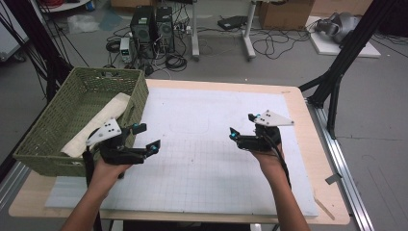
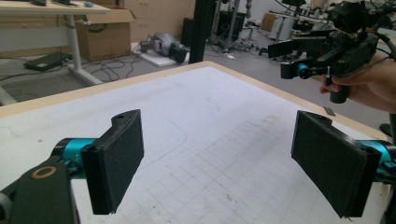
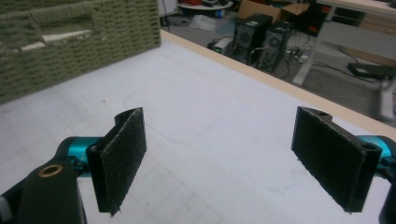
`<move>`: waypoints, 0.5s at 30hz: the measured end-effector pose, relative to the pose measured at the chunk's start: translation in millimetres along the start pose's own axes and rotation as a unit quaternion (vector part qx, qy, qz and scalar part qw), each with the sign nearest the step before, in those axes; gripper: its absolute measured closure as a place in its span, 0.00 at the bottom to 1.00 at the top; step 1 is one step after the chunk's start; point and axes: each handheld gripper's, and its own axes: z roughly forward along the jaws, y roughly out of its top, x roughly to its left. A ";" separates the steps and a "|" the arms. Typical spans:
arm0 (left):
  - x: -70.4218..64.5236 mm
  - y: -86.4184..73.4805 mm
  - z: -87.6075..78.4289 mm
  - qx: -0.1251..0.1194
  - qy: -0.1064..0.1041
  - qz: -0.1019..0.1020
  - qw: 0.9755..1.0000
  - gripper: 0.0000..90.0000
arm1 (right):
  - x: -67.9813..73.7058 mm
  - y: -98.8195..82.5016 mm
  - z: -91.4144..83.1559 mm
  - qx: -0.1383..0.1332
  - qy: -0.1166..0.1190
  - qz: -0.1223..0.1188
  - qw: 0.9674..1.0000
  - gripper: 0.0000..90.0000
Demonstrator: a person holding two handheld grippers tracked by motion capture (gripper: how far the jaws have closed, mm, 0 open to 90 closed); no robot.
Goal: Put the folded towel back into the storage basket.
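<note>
a: how does the left hand-held gripper stand?

b: its jaws are spread wide with nothing between them. in the left gripper view the two black pads face each other across a broad gap, and past them lies the white gridded mat on the surface. the left hand grips it from below.

a: and the right hand-held gripper?

b: spread just as wide, pinching nothing. the right hand holds it over the mat, and its jaws point toward the left hand-held gripper. in the left gripper view it shows farther off, up and to the right of that gripper's own jaws.

a: what sits nearest to them?

b: the green woven basket. it stands just beside the left hand-held gripper, on its outer side, at the edge of the surface. a folded cream cloth lies inside it, leaning along the wall closest to that gripper. the grey plate on top of the gripper overlaps the cloth in the high view; whether they touch cannot be told.

a: where is the basket from the right hand-held gripper?

b: well apart, ahead of its jaws and off to their left in the right gripper view, where the woven wall rises at the far end of the mat. the two hand-held grippers are well apart from each other, with bare mat between them.
</note>
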 end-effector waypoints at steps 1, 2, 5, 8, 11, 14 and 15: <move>-0.9 -1.1 2.5 0.001 -0.004 0.003 1.000 0.19 | 0.0 0.0 0.0 0.000 0.000 0.000 1.000 0.19; -1.7 -2.2 5.2 0.001 -0.007 0.005 1.000 0.19 | -0.4 -8.2 -7.6 -0.001 -0.008 0.006 1.000 0.19; -3.8 -6.1 12.6 0.007 -0.014 0.010 1.000 0.19 | -0.7 -16.3 -14.6 -0.001 -0.019 0.004 1.000 0.19; -6.1 -10.1 18.9 0.008 -0.017 0.020 1.000 0.19 | -2.3 -33.1 -27.8 -0.002 -0.035 0.010 0.999 0.19; -7.4 -14.0 24.3 0.008 -0.022 0.025 0.999 0.19 | -4.1 -41.8 -34.0 -0.006 -0.045 0.017 0.999 0.19; -8.0 -18.4 29.2 0.011 -0.022 0.027 0.999 0.19 | -7.9 -53.9 -43.0 -0.006 -0.056 0.025 0.998 0.19; -7.8 -19.6 30.2 0.011 -0.024 0.027 0.999 0.19 | -10.2 -60.4 -47.5 -0.007 -0.062 0.031 0.998 0.19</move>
